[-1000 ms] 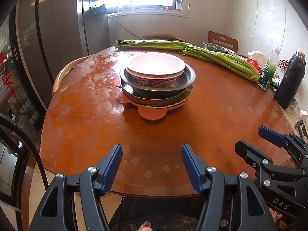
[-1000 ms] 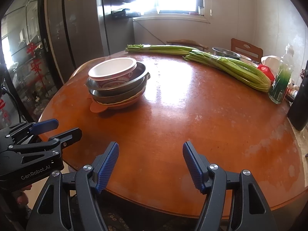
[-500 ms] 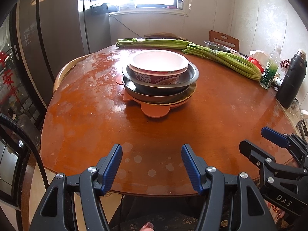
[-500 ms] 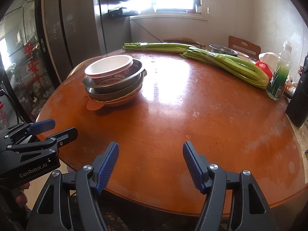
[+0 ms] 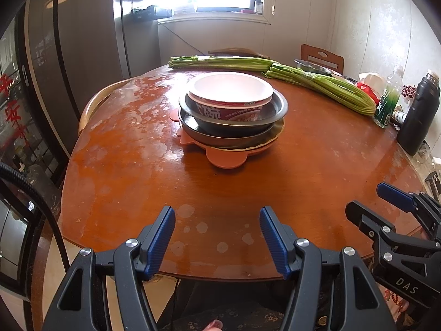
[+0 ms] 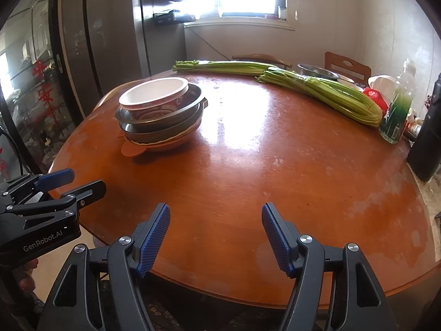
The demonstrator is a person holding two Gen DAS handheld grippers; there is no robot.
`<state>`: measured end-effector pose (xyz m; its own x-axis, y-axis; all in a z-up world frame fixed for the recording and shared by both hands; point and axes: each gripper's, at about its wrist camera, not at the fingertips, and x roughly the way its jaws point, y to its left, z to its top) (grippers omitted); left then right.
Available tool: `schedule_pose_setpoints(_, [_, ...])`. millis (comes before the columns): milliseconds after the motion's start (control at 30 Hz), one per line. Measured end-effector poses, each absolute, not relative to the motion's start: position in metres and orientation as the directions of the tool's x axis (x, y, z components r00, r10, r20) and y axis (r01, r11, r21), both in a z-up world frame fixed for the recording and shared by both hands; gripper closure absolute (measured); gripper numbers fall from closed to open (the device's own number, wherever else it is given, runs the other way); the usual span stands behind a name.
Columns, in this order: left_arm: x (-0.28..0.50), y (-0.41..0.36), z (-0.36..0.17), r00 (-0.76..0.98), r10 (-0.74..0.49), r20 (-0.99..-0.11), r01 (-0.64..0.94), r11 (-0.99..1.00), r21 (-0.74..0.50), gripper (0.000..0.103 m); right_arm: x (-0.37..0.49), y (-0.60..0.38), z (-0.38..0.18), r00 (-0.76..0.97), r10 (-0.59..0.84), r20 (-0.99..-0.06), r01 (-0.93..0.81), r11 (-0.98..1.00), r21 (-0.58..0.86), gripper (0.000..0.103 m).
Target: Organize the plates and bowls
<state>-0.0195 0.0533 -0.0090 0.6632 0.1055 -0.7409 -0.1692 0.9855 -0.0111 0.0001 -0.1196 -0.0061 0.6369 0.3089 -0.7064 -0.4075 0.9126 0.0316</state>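
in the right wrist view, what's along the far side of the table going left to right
stack of bowls → celery bunch lying across the back edge → second celery bunch → green-labelled clear bottle → black flask

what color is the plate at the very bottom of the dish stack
The bottom plate is salmon orange, with rounded ear-like tabs; the left wrist view shows it best.

The stacked metal pans point(image 5: 234, 127) hide most of the orange plate point(image 5: 226, 158); lower label text is unreadable.

White bowl point(image 5: 231, 90) — orange plate point(image 5: 226, 158) — blue-padded claws.
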Motion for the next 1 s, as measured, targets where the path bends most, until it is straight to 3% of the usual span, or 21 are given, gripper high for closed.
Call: schedule_pose_setpoints(1000, [0.009,0.091,-0.019,0.618,0.149,-0.772,-0.234,0.972,0.000,0.040,0.037,-0.143,-0.011,0.647,0.251,-0.720,-0.330,0.944,0.032,0.032])
